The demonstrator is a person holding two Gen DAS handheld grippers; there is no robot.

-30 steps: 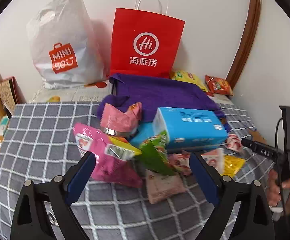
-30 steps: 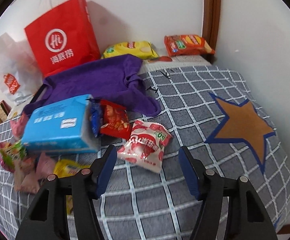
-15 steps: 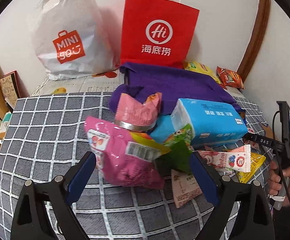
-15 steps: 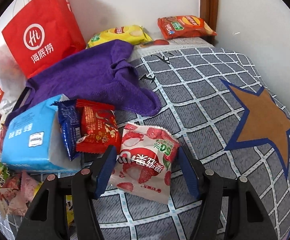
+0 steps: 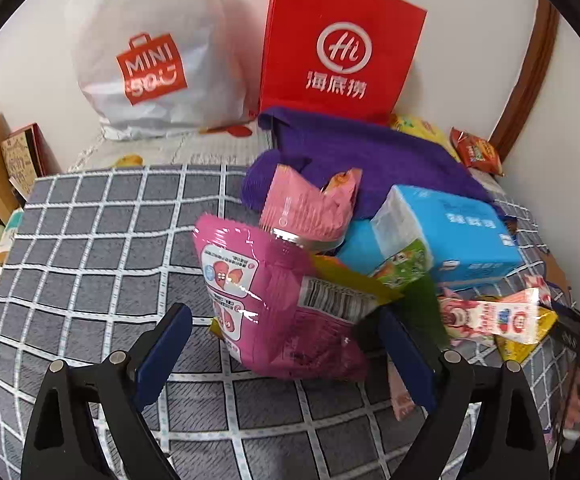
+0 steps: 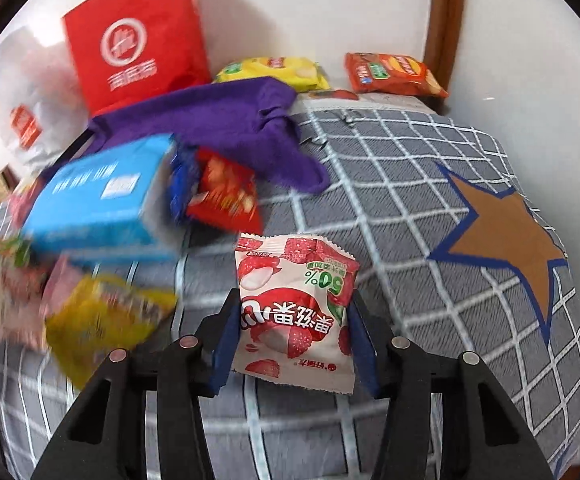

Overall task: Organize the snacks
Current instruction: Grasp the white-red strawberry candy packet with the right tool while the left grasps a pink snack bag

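A heap of snack packets lies on a grey checked bedspread [image 5: 89, 264]. In the left wrist view a big pink bag [image 5: 273, 304] leans on the heap, and my left gripper [image 5: 285, 348] stands open with wide jaws on either side of the bag's lower part, not pressing it. In the right wrist view a white and red strawberry packet [image 6: 294, 300] stands between the blue pads of my right gripper [image 6: 294, 340]. Its jaws are closing, and both pads touch the packet's edges. A blue tissue pack [image 5: 450, 232] sits behind the pink bag.
A red paper bag [image 5: 338, 44] and a white plastic bag [image 5: 149, 52] stand against the wall, with a purple cloth [image 5: 370, 152] in front. Yellow chips [image 6: 273, 70] and orange chips [image 6: 394, 74] lie at the back. A star patch [image 6: 506, 240] marks the bedspread's right side.
My left gripper came down and closer, so the pink bag now sits between its jaws. My right gripper advanced over the strawberry packet and narrowed its jaws onto it.
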